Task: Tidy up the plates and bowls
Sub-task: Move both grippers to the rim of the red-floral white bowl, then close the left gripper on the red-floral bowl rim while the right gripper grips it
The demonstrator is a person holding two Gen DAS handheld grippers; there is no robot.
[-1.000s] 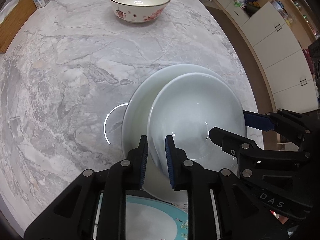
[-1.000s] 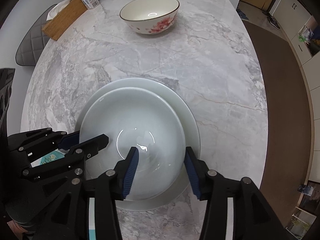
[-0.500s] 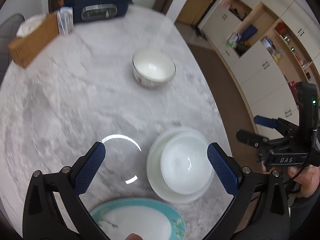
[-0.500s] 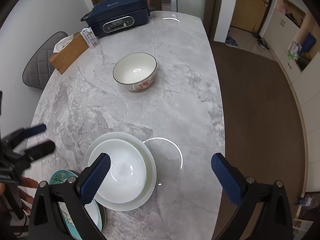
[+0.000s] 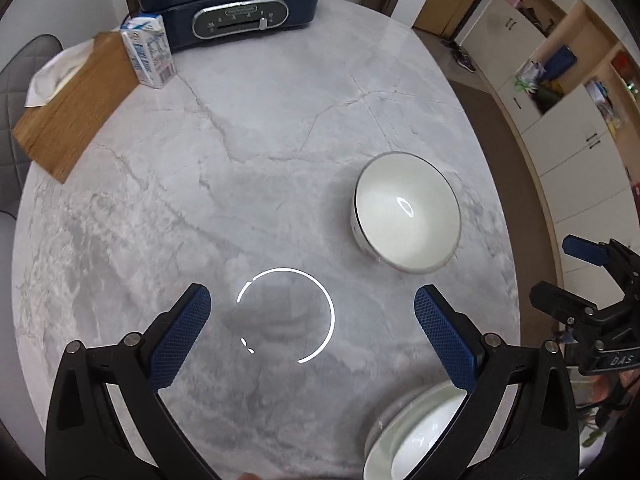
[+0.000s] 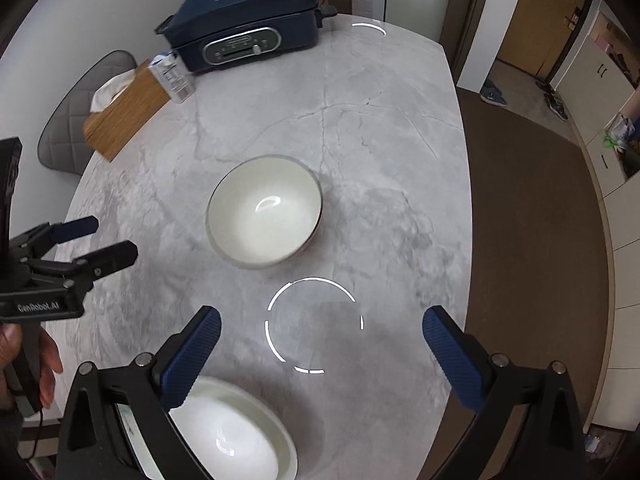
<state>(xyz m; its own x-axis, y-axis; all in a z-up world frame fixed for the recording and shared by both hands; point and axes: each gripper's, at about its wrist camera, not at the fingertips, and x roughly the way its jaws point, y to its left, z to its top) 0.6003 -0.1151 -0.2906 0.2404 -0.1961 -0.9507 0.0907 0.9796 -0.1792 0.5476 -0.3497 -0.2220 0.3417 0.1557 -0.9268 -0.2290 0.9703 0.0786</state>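
Observation:
A white bowl with a dark rim (image 5: 406, 212) (image 6: 264, 212) stands alone in the middle of the marble table (image 5: 260, 140). A white bowl stacked on a white plate (image 6: 234, 436) (image 5: 416, 436) sits at the near edge. My left gripper (image 5: 312, 332) is open and empty, raised above the table to the left of the lone bowl; it also shows in the right wrist view (image 6: 94, 240). My right gripper (image 6: 322, 350) is open and empty, above the table nearer than the lone bowl; it also shows in the left wrist view (image 5: 564, 272).
A dark blue electric cooker (image 6: 248, 36) stands at the far end. A milk carton (image 5: 150, 56) and a wooden tissue box (image 5: 76, 108) sit at the far left. A grey chair (image 6: 80, 120) stands left of the table. Cabinets (image 5: 560, 92) line the right wall.
Both grippers let go of the white bowl on the plate, opened wide and pulled up and away. They now look toward the far bowl, with the stack at the bottom edge.

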